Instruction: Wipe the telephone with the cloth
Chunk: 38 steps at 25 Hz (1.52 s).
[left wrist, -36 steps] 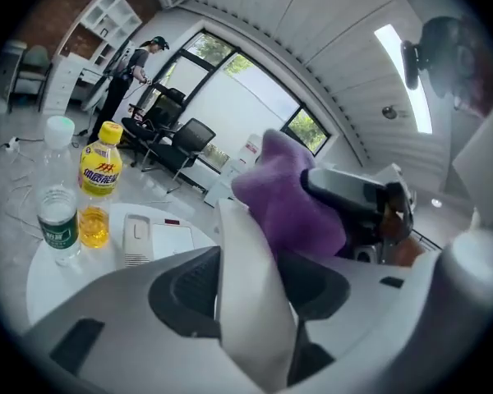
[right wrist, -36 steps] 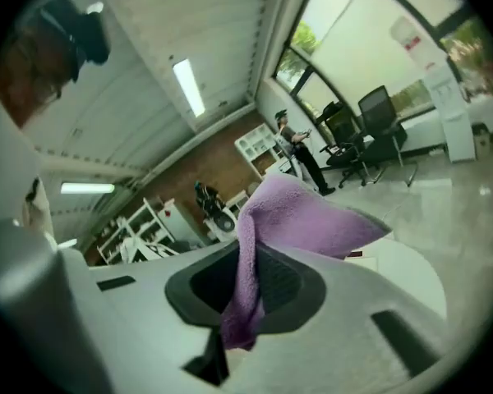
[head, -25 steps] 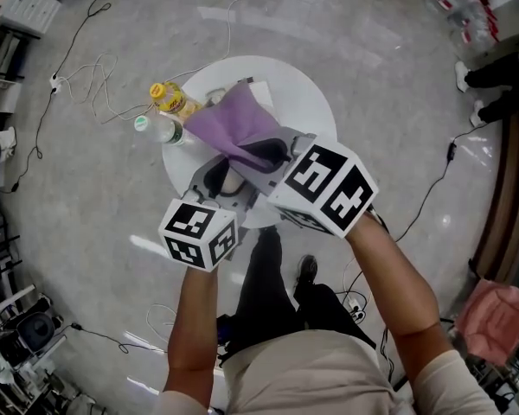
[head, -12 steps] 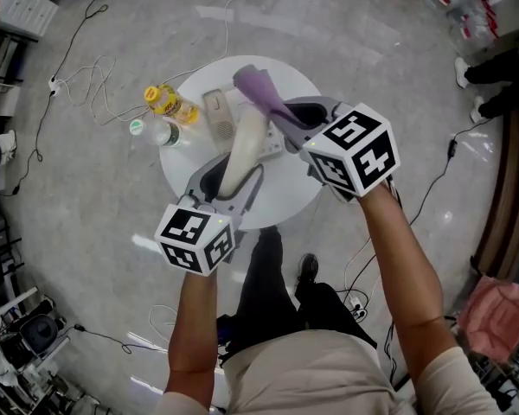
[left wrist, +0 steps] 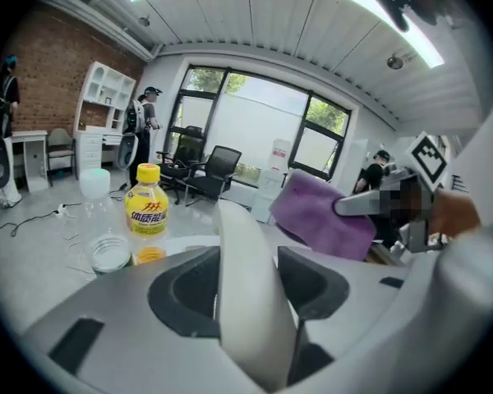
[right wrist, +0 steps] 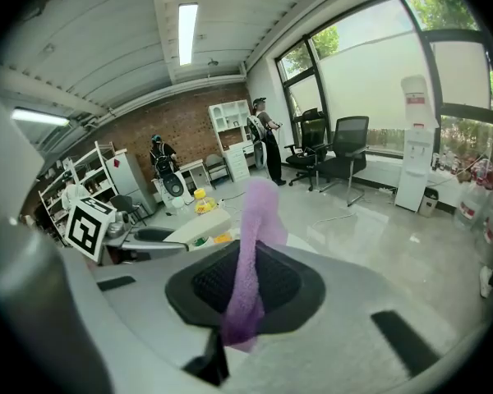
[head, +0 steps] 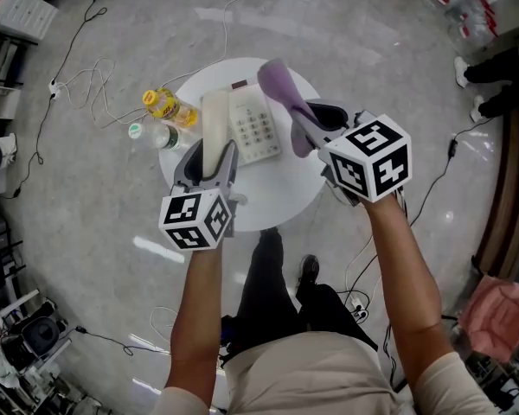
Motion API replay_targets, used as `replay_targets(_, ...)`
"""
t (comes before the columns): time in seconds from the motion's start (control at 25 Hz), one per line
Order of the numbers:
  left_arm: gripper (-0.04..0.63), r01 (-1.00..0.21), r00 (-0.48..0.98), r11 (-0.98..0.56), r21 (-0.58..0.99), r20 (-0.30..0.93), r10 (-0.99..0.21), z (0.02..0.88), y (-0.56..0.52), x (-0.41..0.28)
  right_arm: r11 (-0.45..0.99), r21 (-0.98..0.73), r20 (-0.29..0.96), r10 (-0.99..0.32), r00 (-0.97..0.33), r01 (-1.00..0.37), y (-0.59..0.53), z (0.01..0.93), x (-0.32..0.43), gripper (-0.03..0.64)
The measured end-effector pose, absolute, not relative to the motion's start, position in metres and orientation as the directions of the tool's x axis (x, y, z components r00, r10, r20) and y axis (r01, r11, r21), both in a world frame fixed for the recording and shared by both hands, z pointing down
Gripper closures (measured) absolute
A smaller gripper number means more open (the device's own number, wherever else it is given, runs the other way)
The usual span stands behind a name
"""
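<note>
The jaws of the left gripper (head: 209, 161) are gripping the handset (head: 214, 119) beside the telephone (head: 253, 126) on the table (head: 281, 199), probably baring its keypad; the right gripper (head: 304, 128) is pinching the cloth (head: 277, 83) nearby, ready for wiping.

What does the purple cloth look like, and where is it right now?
The purple cloth looks soft and fuzzy. It is bunched into a narrow strip and pinched between the shut jaws of the right gripper, with its free end sticking out past them. It hangs in the air over the round white table, beside the telephone. Only the jaws seem to touch it.
</note>
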<state>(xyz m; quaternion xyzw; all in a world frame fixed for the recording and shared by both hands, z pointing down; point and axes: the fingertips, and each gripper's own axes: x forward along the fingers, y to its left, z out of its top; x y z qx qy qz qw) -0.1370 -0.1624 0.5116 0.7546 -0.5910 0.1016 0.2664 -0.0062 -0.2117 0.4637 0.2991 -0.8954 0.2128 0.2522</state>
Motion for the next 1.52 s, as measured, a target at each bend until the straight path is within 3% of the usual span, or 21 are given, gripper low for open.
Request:
replay_targets(0.64,0.387,-0.979,0.075,0.036,0.201,0.519,-0.851,0.607,-0.194,-0.165,0.589,-0.227,0.671,-0.482,-0.563,-0.776,-0.204,0.548,0.042,0.584)
replay_targets(1.52,0.385,-0.990,0.038,0.039,0.134,0.530,-0.847,0.649,-0.199,-0.159,0.562,-0.248,0.751,-0.403,-0.524,-0.789,-0.178,0.639,0.024,0.582)
